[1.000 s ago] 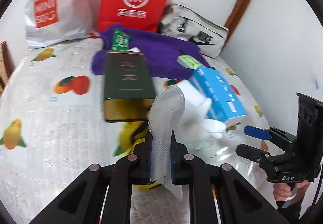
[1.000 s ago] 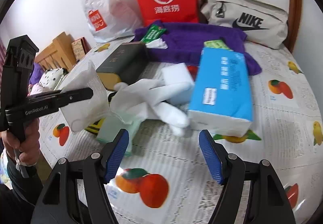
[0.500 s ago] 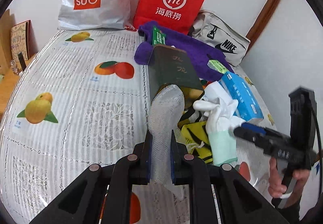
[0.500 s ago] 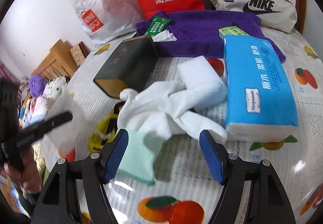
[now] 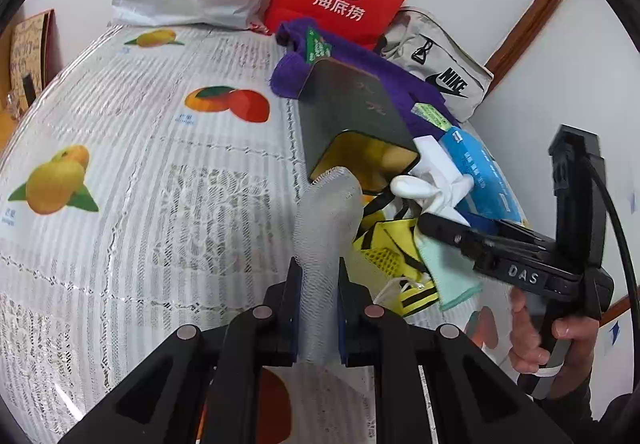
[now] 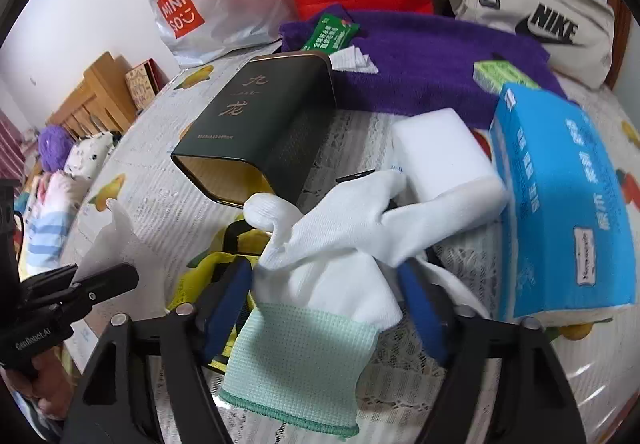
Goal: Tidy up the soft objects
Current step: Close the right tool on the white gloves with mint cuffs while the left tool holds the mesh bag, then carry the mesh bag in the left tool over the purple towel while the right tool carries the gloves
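Now left tool point(image 5: 318, 292) clenched on white mesh cloth point(image 5: 326, 216). Right tool point(image 6: 324, 300) closing around white glove point(image 6: 340, 244), dark tin point(image 6: 260, 124) at 11 o'clock of glove.

White knit glove point(image 6: 344, 244); glossy dark tin point(image 6: 264, 128); fuzzy purple towel point(image 6: 432, 64).

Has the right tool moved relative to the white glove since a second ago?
Yes. The right tool has come forward over the table onto the white glove, which earlier lay ahead of its fingers; the glove's cuff now sits between the closing jaws, with the blue tissue pack nearer.
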Motion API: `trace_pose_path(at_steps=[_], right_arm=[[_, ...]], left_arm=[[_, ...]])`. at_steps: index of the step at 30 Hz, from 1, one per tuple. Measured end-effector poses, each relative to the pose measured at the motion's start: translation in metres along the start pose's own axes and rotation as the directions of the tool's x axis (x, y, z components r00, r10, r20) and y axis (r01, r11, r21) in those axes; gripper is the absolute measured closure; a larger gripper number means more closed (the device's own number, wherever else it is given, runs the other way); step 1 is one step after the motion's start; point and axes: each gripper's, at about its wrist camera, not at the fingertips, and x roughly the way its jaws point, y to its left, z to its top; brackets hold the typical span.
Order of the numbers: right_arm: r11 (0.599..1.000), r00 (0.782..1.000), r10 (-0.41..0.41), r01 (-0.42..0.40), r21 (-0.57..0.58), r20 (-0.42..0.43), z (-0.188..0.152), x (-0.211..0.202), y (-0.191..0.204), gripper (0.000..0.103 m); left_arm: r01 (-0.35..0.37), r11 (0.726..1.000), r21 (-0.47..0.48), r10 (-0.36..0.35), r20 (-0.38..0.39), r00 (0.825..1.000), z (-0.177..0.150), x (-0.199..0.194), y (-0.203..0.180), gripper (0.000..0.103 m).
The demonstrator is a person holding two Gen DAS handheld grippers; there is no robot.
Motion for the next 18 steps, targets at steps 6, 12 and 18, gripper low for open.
trace_pose_path(at_steps=[6, 12, 18], right_arm=[[0.999, 0.999, 0.037, -0.036, -0.029, 0.022, -0.003, -0.018, 0.003, 0.086], [0.995, 0.994, 0.076, -0.071, -0.063, 0.075, -0.009, -0.052, 0.007, 0.087], [0.995, 0.992, 0.075, -0.067, -0.078, 0.101, -0.027, -0.085, -0.005, 0.087]], left_arm=[[0.001, 1.000, -0.026, -0.001, 0.000, 1.000, -0.002, -0.003, 0.007, 0.090], [-0.006, 0.999, -0.036, 0.007, 0.014, 1.000, -0.004, -0.010, 0.003, 0.090], [0.018, 0.999, -0.048, -0.017, 0.011, 1.000, -0.009, -0.016, -0.007, 0.090]])
